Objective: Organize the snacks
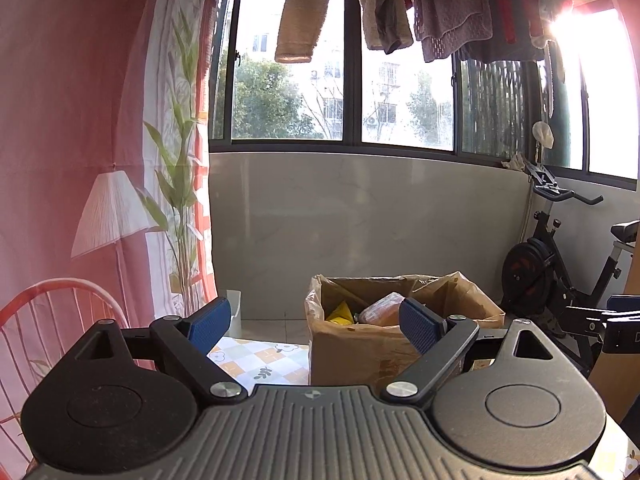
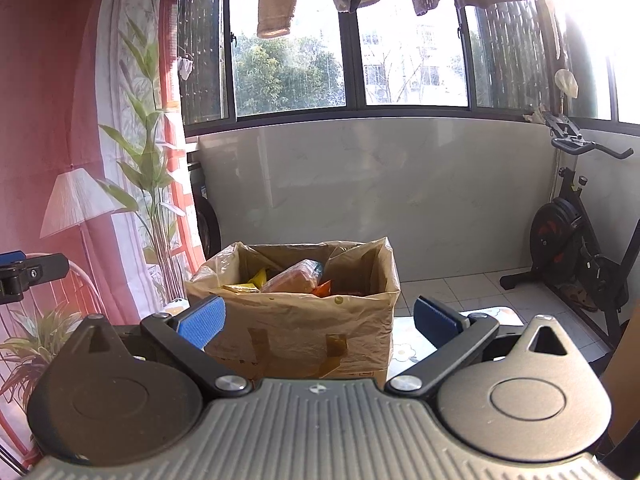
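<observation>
Right wrist view: both tools, left tool (image 1: 316, 322) and right tool (image 2: 320, 318), gape wide and empty. The cardboard box (image 2: 296, 328) of snacks (image 2: 294, 278) stands on the floral-checked surface (image 2: 404, 350) near windows (image 2: 412, 40); its lower contents stay hidden.

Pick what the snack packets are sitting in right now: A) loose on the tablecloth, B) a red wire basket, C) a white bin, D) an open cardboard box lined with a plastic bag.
D: the snack packets lie inside the open cardboard box, whose plastic bag liner folds over its rim.
</observation>
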The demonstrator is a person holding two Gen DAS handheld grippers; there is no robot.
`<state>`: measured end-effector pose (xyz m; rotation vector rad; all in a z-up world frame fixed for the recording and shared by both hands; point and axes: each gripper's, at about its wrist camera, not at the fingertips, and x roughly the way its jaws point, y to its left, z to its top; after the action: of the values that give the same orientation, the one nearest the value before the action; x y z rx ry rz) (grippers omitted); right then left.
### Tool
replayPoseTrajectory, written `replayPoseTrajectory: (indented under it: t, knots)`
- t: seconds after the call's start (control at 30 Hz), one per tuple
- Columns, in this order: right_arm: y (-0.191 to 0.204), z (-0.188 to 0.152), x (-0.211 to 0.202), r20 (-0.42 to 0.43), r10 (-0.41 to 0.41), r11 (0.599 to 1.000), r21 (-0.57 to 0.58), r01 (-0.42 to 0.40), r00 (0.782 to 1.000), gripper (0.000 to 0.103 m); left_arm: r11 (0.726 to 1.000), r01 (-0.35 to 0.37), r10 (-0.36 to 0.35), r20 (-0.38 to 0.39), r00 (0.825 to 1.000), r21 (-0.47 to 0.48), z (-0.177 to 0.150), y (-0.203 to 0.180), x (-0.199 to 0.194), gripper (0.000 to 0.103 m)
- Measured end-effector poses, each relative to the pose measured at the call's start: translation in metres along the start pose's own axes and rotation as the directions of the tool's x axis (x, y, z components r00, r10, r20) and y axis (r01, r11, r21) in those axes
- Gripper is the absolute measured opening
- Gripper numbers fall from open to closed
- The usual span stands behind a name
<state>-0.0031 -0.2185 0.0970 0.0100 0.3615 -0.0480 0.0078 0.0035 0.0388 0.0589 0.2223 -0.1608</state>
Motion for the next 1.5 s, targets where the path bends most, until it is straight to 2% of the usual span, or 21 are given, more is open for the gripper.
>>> replayPoseTrajectory:
  t: [1.5]
  knots:
    - [0.0023, -0.0008, -0.0027, 0.006, -0.004, 1.000, -0.005, 0.004, 1.000, 0.103, 1.000, 0.022, -0.022, -0.008, 1.000, -0.022, -0.0026, 0.0011, -0.0022, 0.093]
